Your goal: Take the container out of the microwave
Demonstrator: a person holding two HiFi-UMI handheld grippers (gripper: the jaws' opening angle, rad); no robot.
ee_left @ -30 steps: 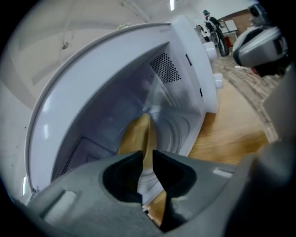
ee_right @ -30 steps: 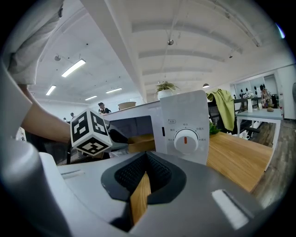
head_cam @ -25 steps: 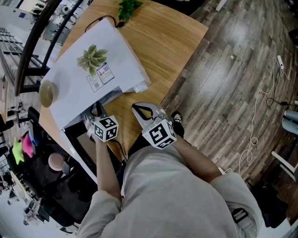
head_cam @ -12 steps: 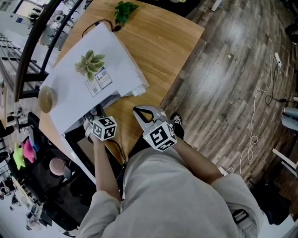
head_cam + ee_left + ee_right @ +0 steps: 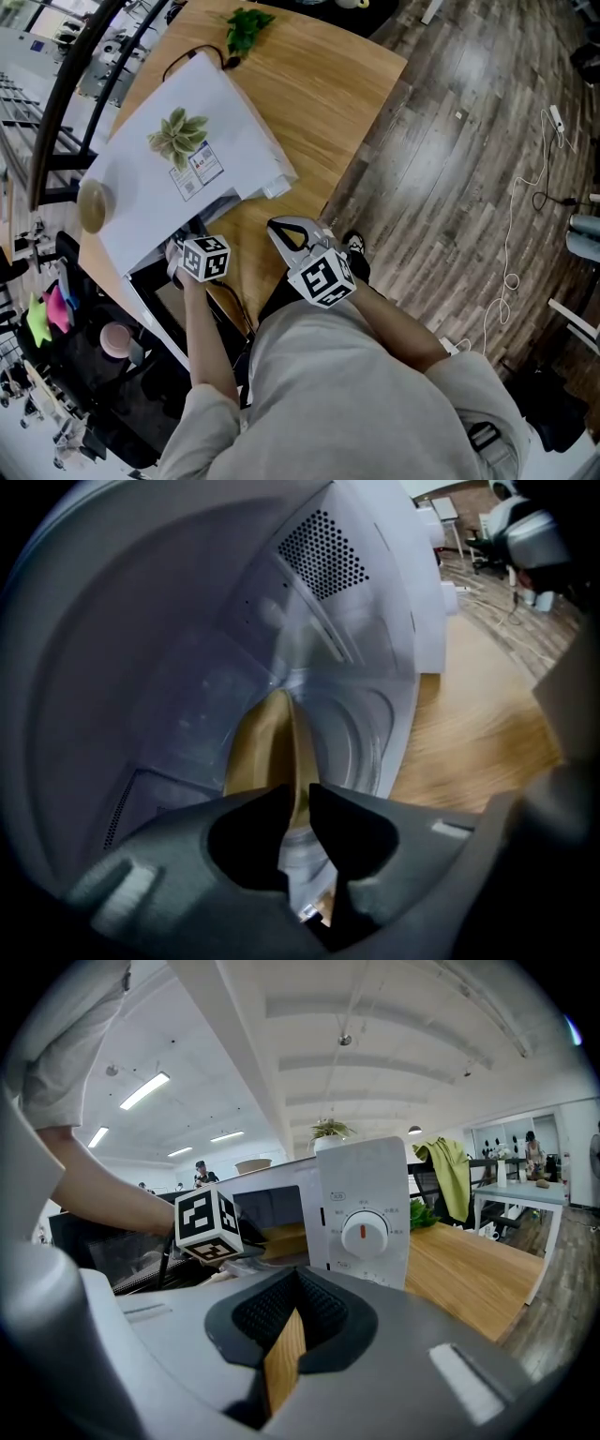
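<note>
At far left, a pale wooden bowl (image 5: pixel 92 202) and a small leafy plant (image 5: pixel 178 133) are sitting on top of the white microwave (image 5: pixel 141 225), which is standing on the wooden worktop (image 5: pixel 319 84) with its dark-windowed door (image 5: pixel 155 305) swung open. The person's left gripper (image 5: pixel 298 803) is reaching into the open cavity; its jaws have just been closing and are pinching the thin rim of the container (image 5: pixel 261 752). The container, a smooth golden-brown bowl seen almost edge-on, is resting inside the microwave on the glass turntable (image 5: pixel 366 728), with white cavity walls curving around it and a perforated vent panel (image 5: pixel 323 550) showing above. From the right gripper view it is appearing only as a tan shape in the cavity, behind the left gripper's marker cube. The right gripper (image 5: pixel 284 227) is hanging over the worktop's near edge, well apart from the container, its jaws drawn together on nothing and pointing toward the microwave's control panel and white dial (image 5: pixel 364 1235). To the right, a white cable (image 5: pixel 525 216) is trailing across the plank floor (image 5: pixel 450 141).
</note>
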